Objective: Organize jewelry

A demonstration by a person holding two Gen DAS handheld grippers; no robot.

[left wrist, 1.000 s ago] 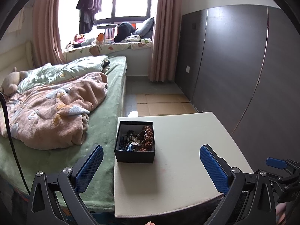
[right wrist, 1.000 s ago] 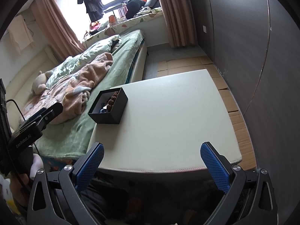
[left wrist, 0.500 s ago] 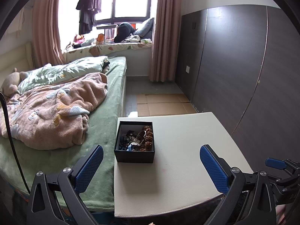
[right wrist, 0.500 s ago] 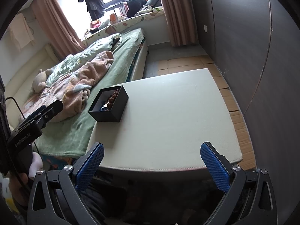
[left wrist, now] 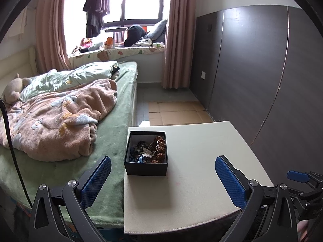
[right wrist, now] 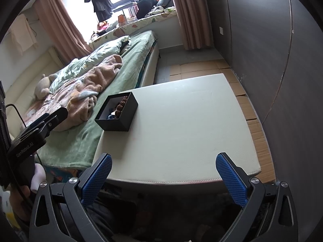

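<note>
A black open box (left wrist: pixel 145 167) stands at the left side of a white table (left wrist: pixel 201 161). It holds a tangle of jewelry (left wrist: pixel 150 150): brown bead strands, dark beads, a silver piece. The box also shows in the right wrist view (right wrist: pixel 121 119), with brown beads (right wrist: pixel 120 105) visible inside. My left gripper (left wrist: pixel 163 177) is open and empty, held short of the box near the table's front edge. My right gripper (right wrist: pixel 164 176) is open and empty, at the front edge of the table (right wrist: pixel 181 131), well to the right of the box.
A bed (left wrist: pixel 113 133) with a green sheet and pink blanket (left wrist: pixel 60 121) adjoins the table's left side. A dark wardrobe wall (left wrist: pixel 252 70) runs along the right. Cardboard (left wrist: pixel 177 113) lies on the floor beyond the table. The left gripper's body (right wrist: pixel 36 137) shows at the right wrist view's left.
Almost nothing has changed. Both views have shifted very slightly; both grippers stay open and the box has not moved.
</note>
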